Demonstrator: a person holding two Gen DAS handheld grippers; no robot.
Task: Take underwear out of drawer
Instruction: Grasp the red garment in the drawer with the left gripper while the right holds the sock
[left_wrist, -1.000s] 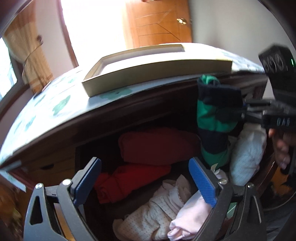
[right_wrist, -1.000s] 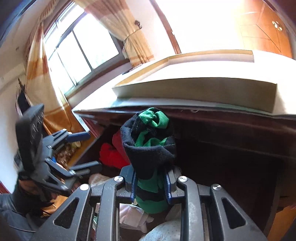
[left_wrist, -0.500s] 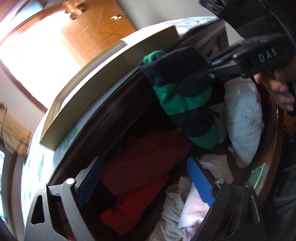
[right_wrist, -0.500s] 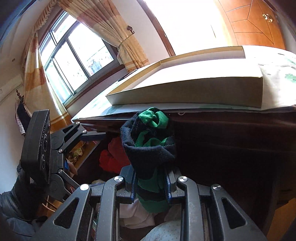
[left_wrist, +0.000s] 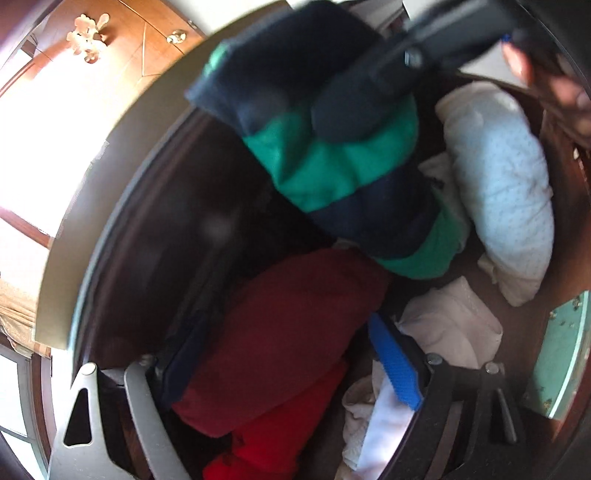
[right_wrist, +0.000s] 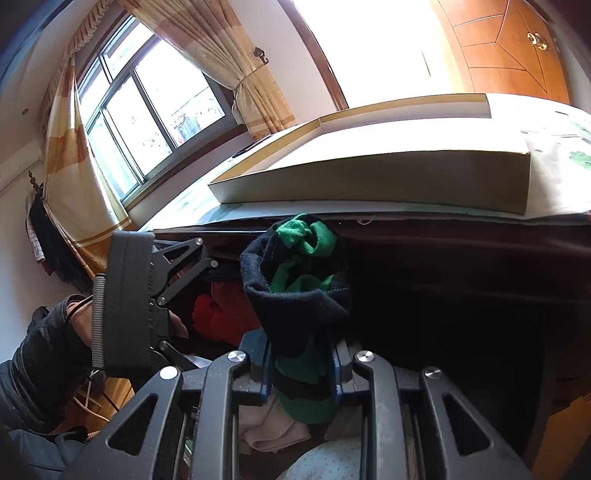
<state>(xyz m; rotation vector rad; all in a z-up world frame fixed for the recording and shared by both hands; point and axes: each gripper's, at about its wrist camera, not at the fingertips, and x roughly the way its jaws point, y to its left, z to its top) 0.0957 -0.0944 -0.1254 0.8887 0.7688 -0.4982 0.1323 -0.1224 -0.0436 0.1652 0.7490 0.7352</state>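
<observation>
One striped underwear (right_wrist: 299, 317) sits clamped in the right gripper (right_wrist: 300, 373). The left gripper (left_wrist: 284, 365), jaws wide though lately narrowing, holds nothing above two red garments (left_wrist: 280, 354) in the drawer (left_wrist: 561, 206).

Daylight from the window (right_wrist: 147, 122) and a blown-out opening glares white; my drawer (left_wrist: 155, 236) sits dim, the near striped underwear (left_wrist: 343, 166) blurred, edges fisheye-bent.
</observation>
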